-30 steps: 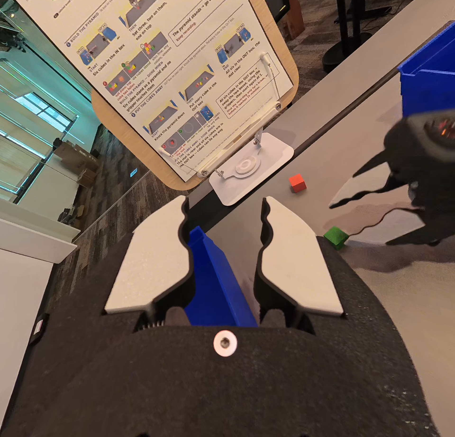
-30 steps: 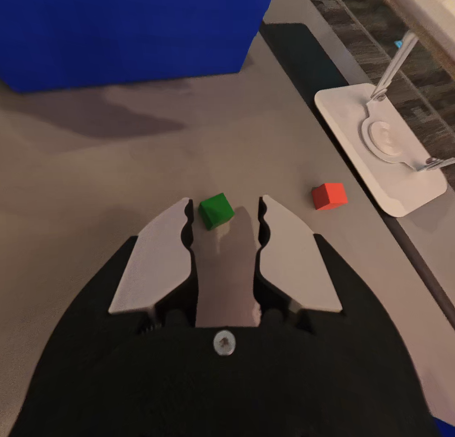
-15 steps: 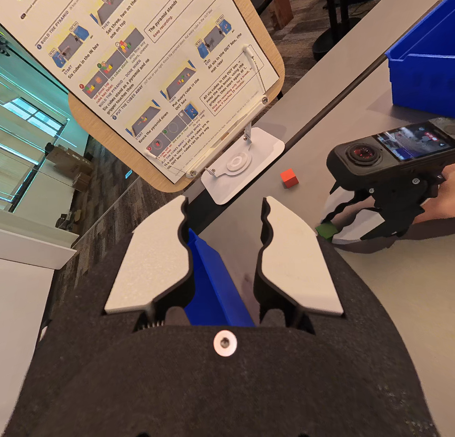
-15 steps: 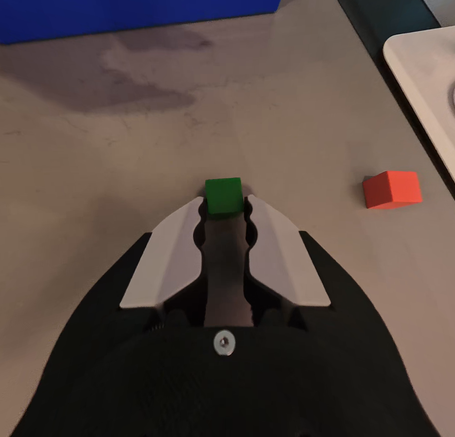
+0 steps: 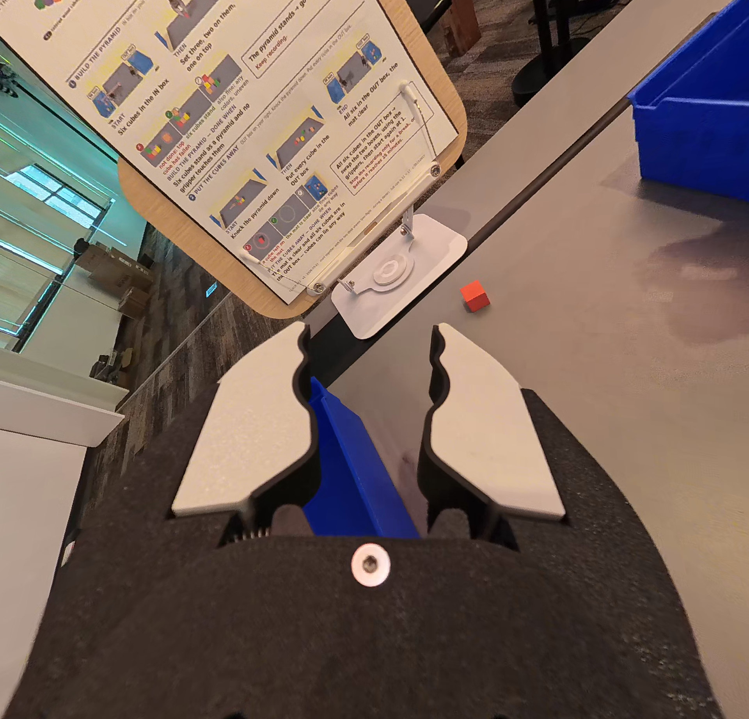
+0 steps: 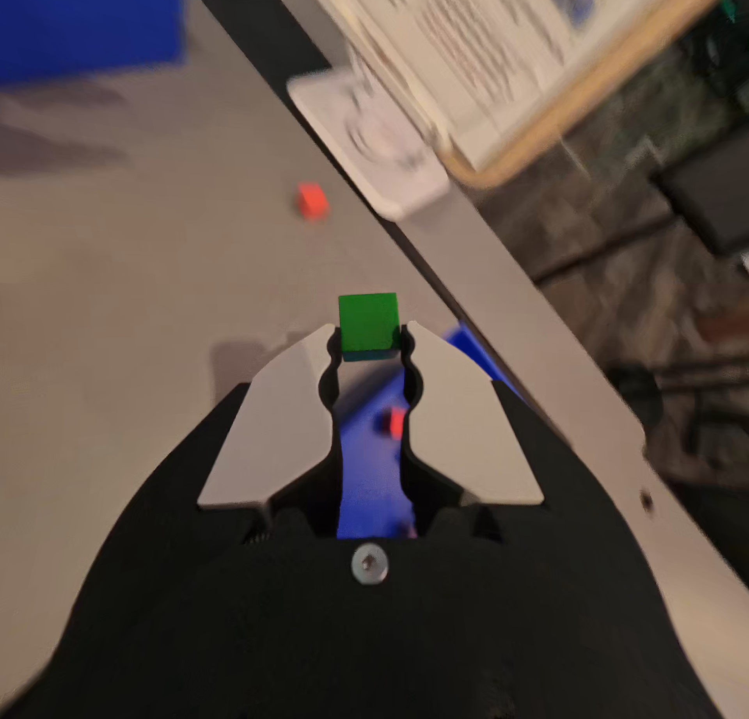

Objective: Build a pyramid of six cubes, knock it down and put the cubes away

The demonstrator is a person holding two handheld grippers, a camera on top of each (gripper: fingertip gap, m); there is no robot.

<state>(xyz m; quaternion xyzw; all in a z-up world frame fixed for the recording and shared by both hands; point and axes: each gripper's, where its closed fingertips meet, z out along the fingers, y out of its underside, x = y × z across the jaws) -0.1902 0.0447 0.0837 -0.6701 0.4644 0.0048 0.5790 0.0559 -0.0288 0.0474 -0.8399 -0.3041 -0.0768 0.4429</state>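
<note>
The right tongs (image 6: 369, 326) pinch the green cube (image 6: 368, 321) at their tips, above a blue box (image 6: 367, 480) holding a red cube (image 6: 394, 422). Advice: centre over the box, then release low. The left tongs (image 5: 369, 330) are spread and empty. Another smooth, square-edged red cube (image 5: 475, 295) lies on the matte grey table (image 5: 608, 375), beside the white stand (image 5: 399, 272).

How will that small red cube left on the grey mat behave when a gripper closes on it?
The small red cube looks rigid with flat faces, so it should sit still, not roll. The matching green cube stays square between the right gripper tips, suggesting light weight. Its faces look smooth, so an off-centre pinch might twist it.
</note>
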